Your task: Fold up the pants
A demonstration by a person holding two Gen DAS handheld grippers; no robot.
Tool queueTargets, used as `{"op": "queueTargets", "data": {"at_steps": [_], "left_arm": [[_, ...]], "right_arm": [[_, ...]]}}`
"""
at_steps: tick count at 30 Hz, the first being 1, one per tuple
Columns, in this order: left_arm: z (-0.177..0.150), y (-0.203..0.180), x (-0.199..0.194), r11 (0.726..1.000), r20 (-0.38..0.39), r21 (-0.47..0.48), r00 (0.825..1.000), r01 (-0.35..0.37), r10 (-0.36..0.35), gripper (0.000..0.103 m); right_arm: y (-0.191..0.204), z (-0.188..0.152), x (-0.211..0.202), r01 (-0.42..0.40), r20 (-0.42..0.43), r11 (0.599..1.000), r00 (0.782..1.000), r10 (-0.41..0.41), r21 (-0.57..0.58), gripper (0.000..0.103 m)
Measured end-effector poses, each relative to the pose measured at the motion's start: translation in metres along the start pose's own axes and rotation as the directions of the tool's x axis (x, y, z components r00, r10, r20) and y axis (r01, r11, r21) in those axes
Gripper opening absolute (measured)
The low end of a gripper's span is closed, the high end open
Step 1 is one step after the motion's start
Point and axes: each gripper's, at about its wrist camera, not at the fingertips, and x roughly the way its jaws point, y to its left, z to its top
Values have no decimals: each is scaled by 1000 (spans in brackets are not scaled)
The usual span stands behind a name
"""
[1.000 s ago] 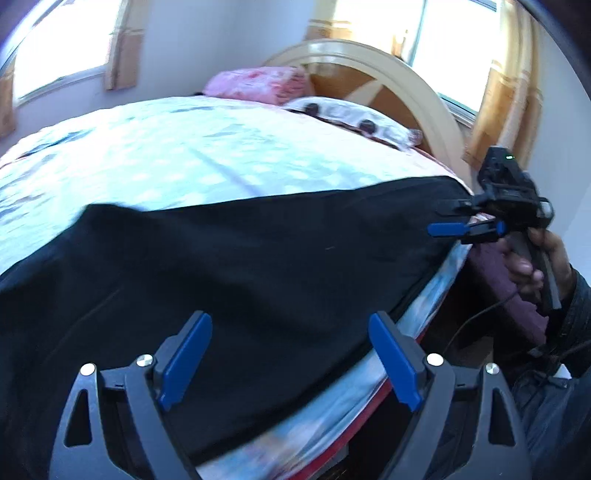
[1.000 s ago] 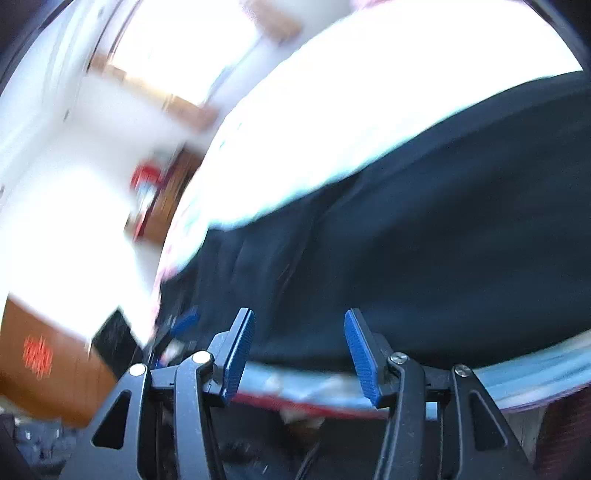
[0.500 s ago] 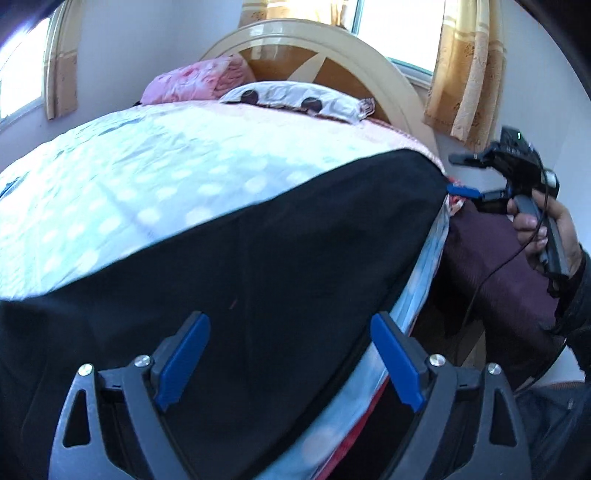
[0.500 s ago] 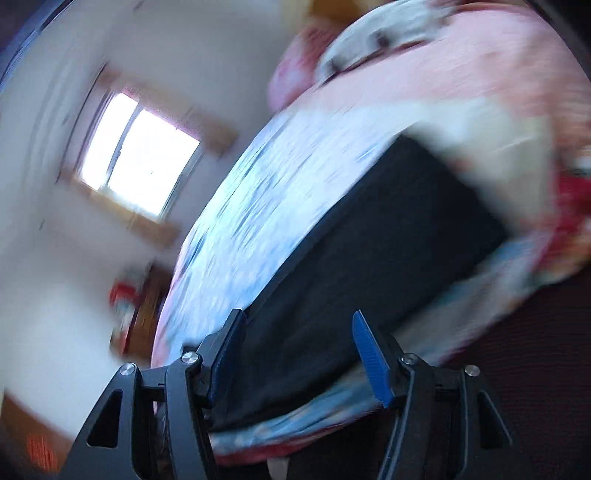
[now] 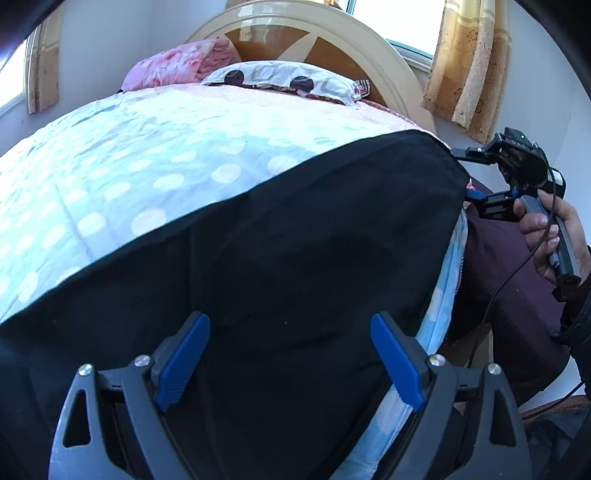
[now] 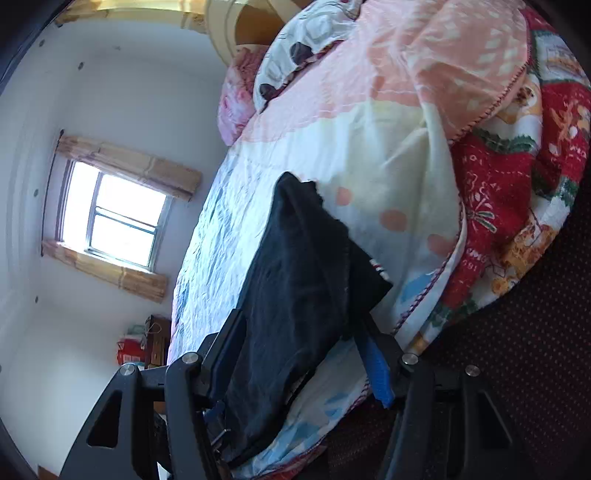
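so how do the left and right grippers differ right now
The left gripper hovers with its jaws spread wide above the middle of the black pants, gripping nothing. The right gripper sits at the pants' end near the headboard, jaws also open, with the cloth's edge lying between them in its own view. Both have blue pads and neither has closed on the pants.

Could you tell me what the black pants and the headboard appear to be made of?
Black pants: soft matte fabric, likely cotton knit, since it drapes limply without shine. Headboard: apparently wood, cream rim around brown panels, glossy lacquer showing window reflections.
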Motion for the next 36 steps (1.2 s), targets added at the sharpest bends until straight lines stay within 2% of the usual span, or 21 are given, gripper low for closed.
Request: {"op": "queueTargets", "data": {"at_steps": [1,2,7,10,11,18,21,24,29,33,36], "left_arm": [[-1,0,0,1000,1,4,1000,-2,2,91],[-2,-1,1,1000,1,11,1000,-6,6,91],[-3,-6,2,999,-4,39,1000,-11,12,96],[-3,-7,2,999,-2,36,1000,-12,12,97],[-3,-7,2,999,-2,36,1000,-12,12,97],[-5,-8,3,999,-3,50,1000,-9,10,99],[-4,-9,4,999,0,52,1000,-10,10,100],[-5,-8,3,999,4,47,1000,-1,1,100],[-4,-8,3,999,9,46,1000,3,-4,100],[-4,-7,2,999,10,41,1000,6,-6,100],[-1,0,-6,999,22,-13,999,37,-36,100]], "right_arm": [[0,-1,0,0,3,1000,1000,0,-5,61],[0,-3,-2,-10,8,1000,1000,10,-14,50],[19,-10,-8,20,52,992,999,-13,-125,25],[23,-11,-11,28,70,988,997,-18,-150,22],[24,-12,-11,32,75,987,997,-21,-158,17],[45,-15,-17,48,80,972,996,-30,-231,15],[41,-7,-10,46,51,980,998,-37,-192,15],[28,-1,0,100,49,982,994,-93,-163,15],[5,2,4,38,48,995,998,-34,-91,15],[25,-3,-2,45,87,979,996,-28,-198,11],[65,-15,-4,43,94,934,995,-10,-355,10]]}}
